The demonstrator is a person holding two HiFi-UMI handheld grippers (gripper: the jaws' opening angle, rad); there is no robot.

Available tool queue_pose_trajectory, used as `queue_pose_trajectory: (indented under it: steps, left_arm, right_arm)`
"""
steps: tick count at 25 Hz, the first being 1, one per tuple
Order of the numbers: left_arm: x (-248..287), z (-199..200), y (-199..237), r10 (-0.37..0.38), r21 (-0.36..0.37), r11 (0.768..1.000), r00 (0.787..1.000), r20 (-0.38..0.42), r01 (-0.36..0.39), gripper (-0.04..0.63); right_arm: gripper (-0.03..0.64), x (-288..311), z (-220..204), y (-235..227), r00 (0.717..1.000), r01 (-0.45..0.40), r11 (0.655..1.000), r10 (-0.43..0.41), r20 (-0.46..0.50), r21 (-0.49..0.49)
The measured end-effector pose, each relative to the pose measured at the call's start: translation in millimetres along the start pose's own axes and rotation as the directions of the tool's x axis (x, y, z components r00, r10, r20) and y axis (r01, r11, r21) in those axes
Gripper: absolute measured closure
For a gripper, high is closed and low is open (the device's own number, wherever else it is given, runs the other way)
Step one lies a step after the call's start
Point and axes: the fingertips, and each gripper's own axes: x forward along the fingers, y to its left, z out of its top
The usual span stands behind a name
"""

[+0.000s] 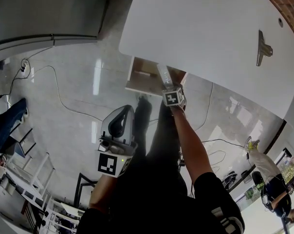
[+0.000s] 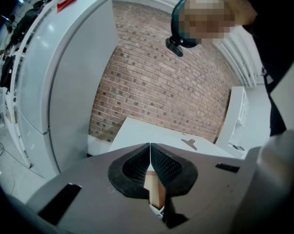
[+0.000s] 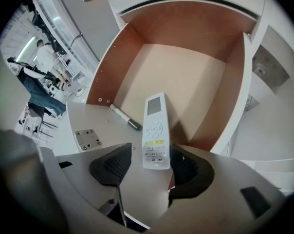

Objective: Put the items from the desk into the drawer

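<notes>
Over open drawer (image 3: 186, 82): remote (image 3: 154, 130), light, rigid, slick plastic; best gripped across its lower body. Right gripper (image 3: 149, 164) jaws apart around it; left gripper (image 2: 150, 156) closed, empty.

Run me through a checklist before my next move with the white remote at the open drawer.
1. Wooden drawer open: ok.
2. White rectangular remote control pointing into it: ok.
3. Right tongs gripping the remote: cannot tell; it touches one pad, and a gap shows beside the other.
4. Landing spot free of the white marker pen with a dark cap: ok, it lies off to one side.
5. Left tongs shut and empty: ok.
6. White desk cleared: not ok; a grey metal clip lies there.
</notes>
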Motion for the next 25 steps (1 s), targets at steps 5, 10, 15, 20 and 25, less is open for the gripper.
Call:
queue_pose_trajectory:
  steps: [5,10,15,20,25]
  left_arm:
    - [-1,4,-3,-0.005,-0.002,1.0,1.0,0.007,0.005,0.591]
    - [-3,12,-9,-0.015,0.005,1.0,1.0,0.015,0.015,0.591]
    - [-4,30,-20,-0.032,0.018,0.999,0.999,0.022,0.032,0.591]
    - [4,69,-42,-0.095,0.042,0.995,0.991,0.09,0.091,0.591]
    - [12,103,-65,-0.139,0.053,0.99,0.985,0.099,0.134,0.591]
  right_arm:
    - [0.376,-9,3,-4,1.0,0.006,1.0,-0.006,0.005,0.009]
    - [0.447,-34,11,-4,0.998,0.004,1.0,-0.005,0.055,0.03]
    - [0.515,-92,36,5,0.983,-0.032,0.998,0.02,0.185,0.061]
    - [0.562,-183,81,-3,0.947,-0.037,0.997,0.013,0.321,0.069]
    - [0.601,-285,122,-19,0.88,-0.026,0.995,-0.023,0.474,0.096]
